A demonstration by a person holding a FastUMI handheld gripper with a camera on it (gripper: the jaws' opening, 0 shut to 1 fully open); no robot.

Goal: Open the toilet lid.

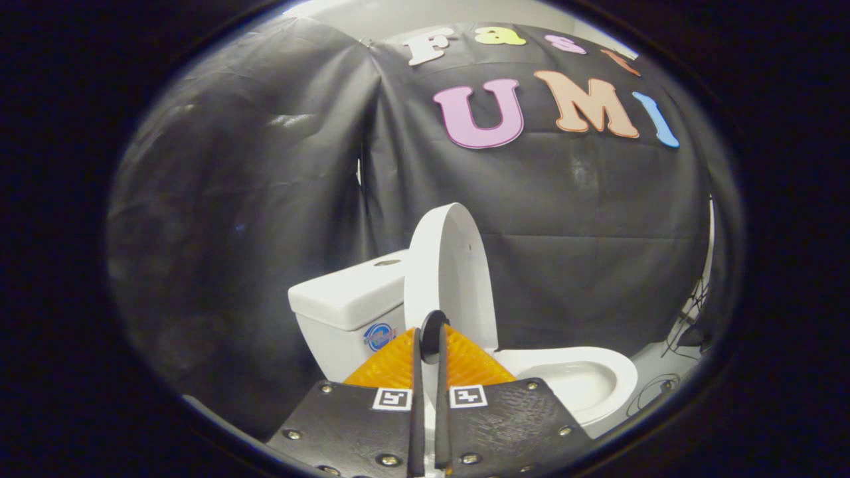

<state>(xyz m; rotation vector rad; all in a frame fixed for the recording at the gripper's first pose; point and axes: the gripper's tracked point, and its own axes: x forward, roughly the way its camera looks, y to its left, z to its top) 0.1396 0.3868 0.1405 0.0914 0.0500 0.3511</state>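
Now gripper (428, 338) pinches lid (448, 265) — raised upright; bowl (584, 378) exposed.

The toilet lid (450, 279) stands upright just ahead of the tool (428, 338), whose fingers close on its lower edge. The tank (348, 299) sits at ten o'clock behind the lid; the bowl (584, 378) lies at three o'clock.

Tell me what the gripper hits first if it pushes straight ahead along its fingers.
The gripper, nearly shut on a small dark knob, would meet the raised toilet lid first. The lid's edge sits between the fingers already, though depth is hard to judge.
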